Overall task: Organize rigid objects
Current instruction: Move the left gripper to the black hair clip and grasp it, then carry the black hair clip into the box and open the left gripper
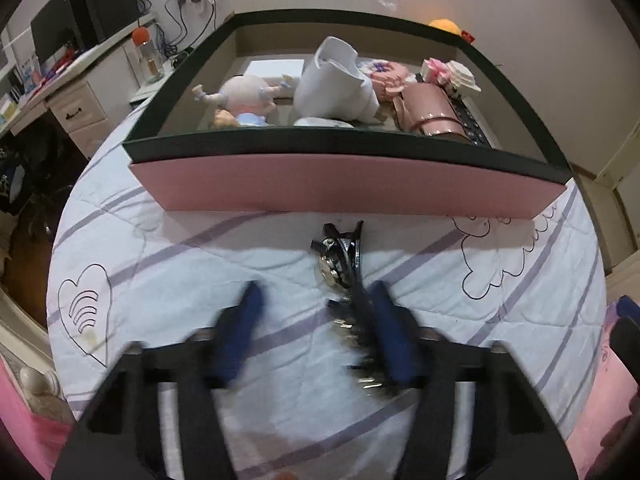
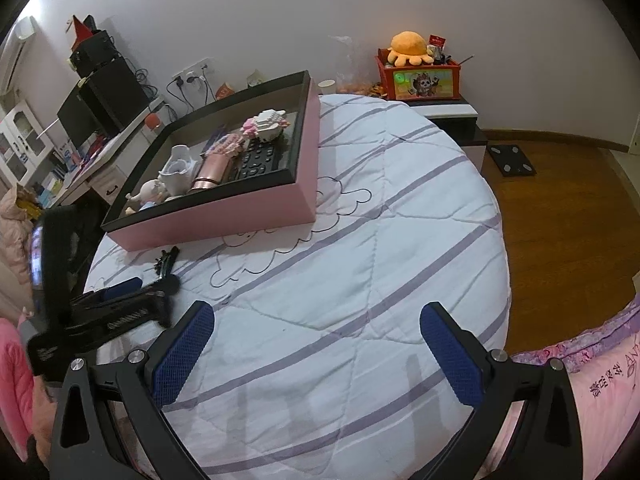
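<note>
A: While the left gripper (image 1: 316,300) is hovering low over the round bed's white quilt with purple stripes (image 1: 168,280), which step is running?

B: It is picking up the black toothed hair clip (image 1: 340,256), which is lying just in front of the pink box with the black rim (image 1: 344,188). Its fingers are partly closed, one beside the clip, not clamping it.

A: And the right gripper (image 2: 318,356)?

B: It is standing released, empty. Next, the left probably needs centring, squeezing, then lifting over the rim.
</note>
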The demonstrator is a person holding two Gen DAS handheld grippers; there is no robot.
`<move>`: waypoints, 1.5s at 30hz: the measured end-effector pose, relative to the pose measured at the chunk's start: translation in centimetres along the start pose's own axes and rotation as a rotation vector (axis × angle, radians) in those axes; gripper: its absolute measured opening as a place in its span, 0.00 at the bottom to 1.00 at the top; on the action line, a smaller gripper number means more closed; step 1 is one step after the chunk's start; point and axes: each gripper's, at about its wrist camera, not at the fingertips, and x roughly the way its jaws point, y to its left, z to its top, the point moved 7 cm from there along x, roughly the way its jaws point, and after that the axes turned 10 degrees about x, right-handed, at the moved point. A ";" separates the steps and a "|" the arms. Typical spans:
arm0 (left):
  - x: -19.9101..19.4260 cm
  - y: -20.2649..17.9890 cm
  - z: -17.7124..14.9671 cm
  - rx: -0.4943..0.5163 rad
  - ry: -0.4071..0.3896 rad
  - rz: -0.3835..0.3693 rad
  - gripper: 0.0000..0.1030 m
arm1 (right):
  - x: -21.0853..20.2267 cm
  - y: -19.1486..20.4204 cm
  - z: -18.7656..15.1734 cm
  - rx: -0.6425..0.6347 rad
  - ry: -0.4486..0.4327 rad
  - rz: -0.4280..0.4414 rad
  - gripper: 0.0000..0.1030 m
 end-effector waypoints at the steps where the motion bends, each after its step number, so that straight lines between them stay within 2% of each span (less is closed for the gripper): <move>1: -0.1 0.2 0.0 -0.004 -0.002 -0.004 0.32 | 0.1 0.0 0.0 0.003 0.002 0.001 1.00; 2: -0.2 0.6 0.0 -0.008 -0.004 -0.012 0.25 | 0.2 0.1 0.1 0.003 0.003 0.004 1.00; 4: -0.3 1.1 -0.1 -0.021 -0.007 -0.038 0.18 | 0.3 0.6 0.0 -0.007 0.006 0.009 1.00; 6: -0.6 1.5 -0.2 -0.031 -0.010 -0.069 0.18 | 0.3 1.3 -0.1 -0.022 0.007 0.017 1.00; 15: -3.6 1.8 -0.3 -0.015 -0.060 -0.089 0.18 | 0.0 2.9 0.0 -0.052 0.002 0.016 1.00; 20: -6.1 2.3 2.4 -0.010 -0.117 -0.114 0.18 | 0.0 4.1 1.4 -0.075 -0.016 0.020 1.00; 24: -6.5 3.1 6.7 0.010 -0.161 -0.100 0.18 | 0.2 6.1 4.2 -0.106 -0.052 0.037 1.00; 28: -4.9 3.4 11.9 0.017 -0.181 -0.091 0.18 | 0.9 8.6 7.9 -0.147 -0.099 0.060 1.00; 34: 0.3 3.6 18.4 0.021 -0.141 -0.074 0.18 | 3.5 10.9 13.3 -0.171 -0.128 0.071 1.00; 40: 4.2 3.8 20.9 0.030 -0.093 -0.058 0.18 | 7.9 11.0 17.2 -0.150 -0.099 0.037 1.00; 45: 6.5 4.2 21.6 0.027 -0.048 -0.042 0.19 | 11.0 10.9 19.0 -0.132 -0.066 0.020 1.00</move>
